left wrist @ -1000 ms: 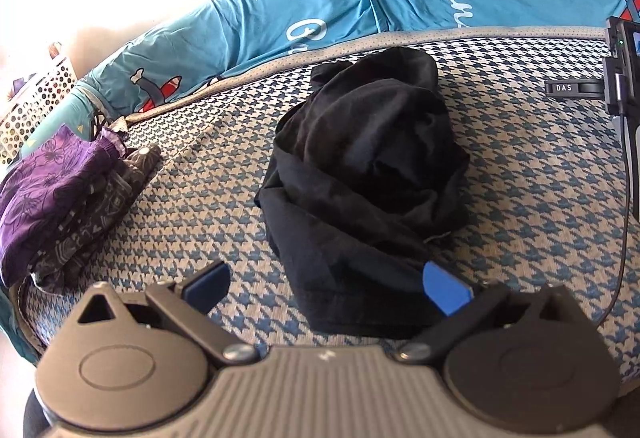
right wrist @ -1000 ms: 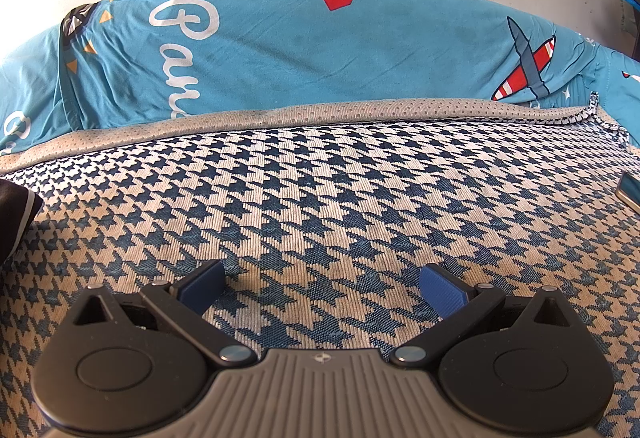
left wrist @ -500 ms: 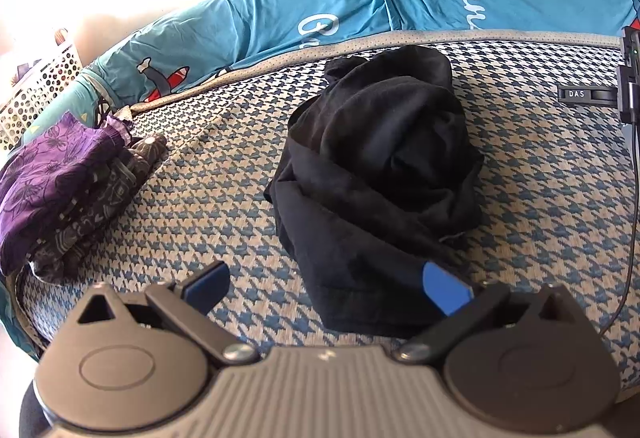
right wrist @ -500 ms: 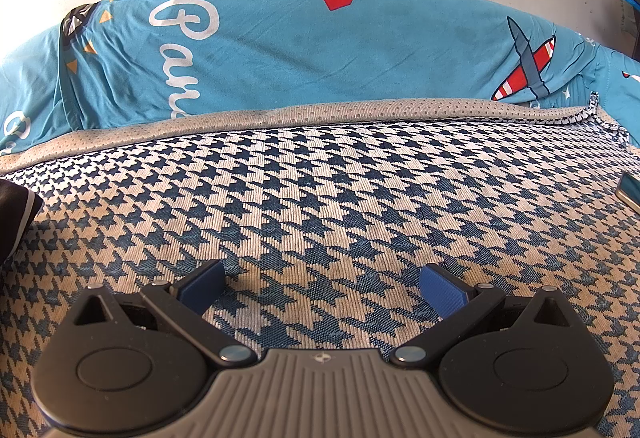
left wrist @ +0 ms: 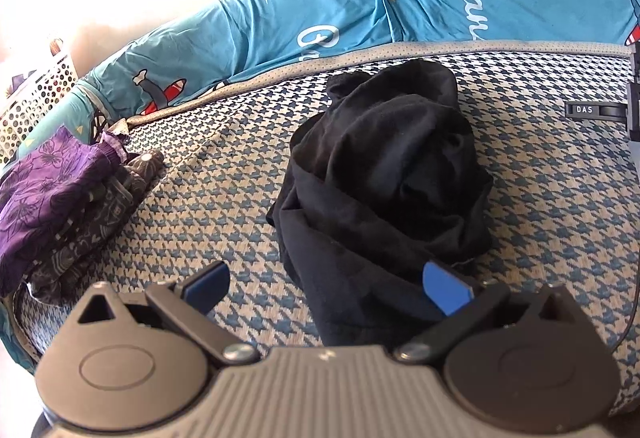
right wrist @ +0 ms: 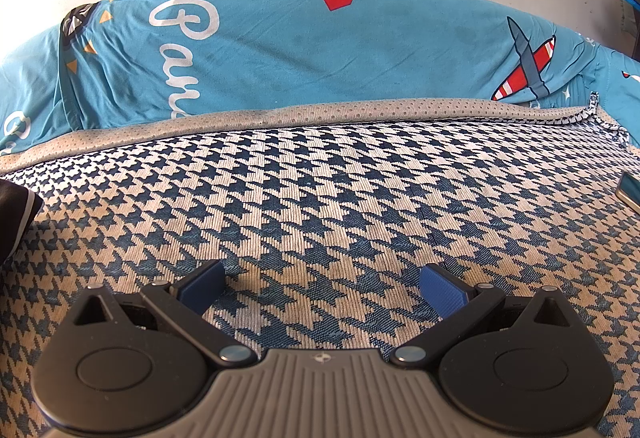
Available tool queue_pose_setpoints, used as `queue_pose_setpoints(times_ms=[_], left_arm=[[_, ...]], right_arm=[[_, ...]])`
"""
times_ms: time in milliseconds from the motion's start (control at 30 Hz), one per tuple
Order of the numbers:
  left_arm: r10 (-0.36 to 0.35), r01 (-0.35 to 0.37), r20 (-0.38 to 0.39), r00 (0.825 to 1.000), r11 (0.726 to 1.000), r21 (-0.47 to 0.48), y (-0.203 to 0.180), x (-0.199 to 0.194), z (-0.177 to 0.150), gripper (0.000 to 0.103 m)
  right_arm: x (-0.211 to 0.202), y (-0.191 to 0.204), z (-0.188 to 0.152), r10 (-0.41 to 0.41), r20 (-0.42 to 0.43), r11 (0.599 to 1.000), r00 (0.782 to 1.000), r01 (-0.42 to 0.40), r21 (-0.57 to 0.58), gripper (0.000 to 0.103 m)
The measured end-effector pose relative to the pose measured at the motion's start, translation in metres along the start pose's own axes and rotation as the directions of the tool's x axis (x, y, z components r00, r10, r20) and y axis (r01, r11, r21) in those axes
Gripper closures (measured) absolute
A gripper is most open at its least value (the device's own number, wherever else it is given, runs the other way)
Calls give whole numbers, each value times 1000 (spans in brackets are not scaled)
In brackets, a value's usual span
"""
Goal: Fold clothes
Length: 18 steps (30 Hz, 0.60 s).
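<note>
A crumpled black garment (left wrist: pixel 384 173) lies in a heap on the blue-and-white houndstooth mat (left wrist: pixel 208 205). My left gripper (left wrist: pixel 326 288) is open just above the heap's near edge, its right pad over the cloth, holding nothing. My right gripper (right wrist: pixel 322 290) is open and empty, low over bare mat (right wrist: pixel 340 197). A black edge with a white stripe (right wrist: pixel 16 213) shows at the far left of the right wrist view.
A pile of folded purple and grey patterned clothes (left wrist: pixel 60 197) sits at the mat's left edge. Blue printed bedding (left wrist: pixel 320 25) runs along the back (right wrist: pixel 320 49). A white perforated basket (left wrist: pixel 36 93) stands far left. A phone-like device (right wrist: pixel 630 191) lies at right.
The left wrist view has shifted so the black garment and the folded pile sit further right in the frame. The right gripper has not moved.
</note>
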State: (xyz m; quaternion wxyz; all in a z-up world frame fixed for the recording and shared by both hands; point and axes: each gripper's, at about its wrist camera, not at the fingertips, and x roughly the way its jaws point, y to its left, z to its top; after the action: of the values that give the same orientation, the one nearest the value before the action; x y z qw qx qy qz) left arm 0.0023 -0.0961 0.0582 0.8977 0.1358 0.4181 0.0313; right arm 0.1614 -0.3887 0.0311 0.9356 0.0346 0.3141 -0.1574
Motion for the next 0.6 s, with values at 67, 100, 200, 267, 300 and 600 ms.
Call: queue_pose_setpoints(times_ms=[67,100,200,267,300,600], left_arm=[[4,-4,-10,1000,1000,2,2,6,0,0],[2,-3,-16,1000,1000,-1,4,8,-1,0],[-6,6,-38,999,1000,-19,12,18,-9,0],[-13,11,-63,998,999,-33,16,27,-16,0],[-19,15,-75,997,999,-42,17,31,-19,0],[-64,59,-99,993,997,-55,16,59,-20,0]], right_arm=[[0,0,0,0,0,1000,1000,0,0,0],[0,0,0,0,0,1000,1000,0,0,0],[0,0,0,0,-1,1000,1000,0,0,0],[0,0,0,0,-1,1000,1000,0,-1,0],[0,0,0,0,-1,1000,1000,0,-1,0],[0,0,0,0,-2,1000,1000,0,-2,0]])
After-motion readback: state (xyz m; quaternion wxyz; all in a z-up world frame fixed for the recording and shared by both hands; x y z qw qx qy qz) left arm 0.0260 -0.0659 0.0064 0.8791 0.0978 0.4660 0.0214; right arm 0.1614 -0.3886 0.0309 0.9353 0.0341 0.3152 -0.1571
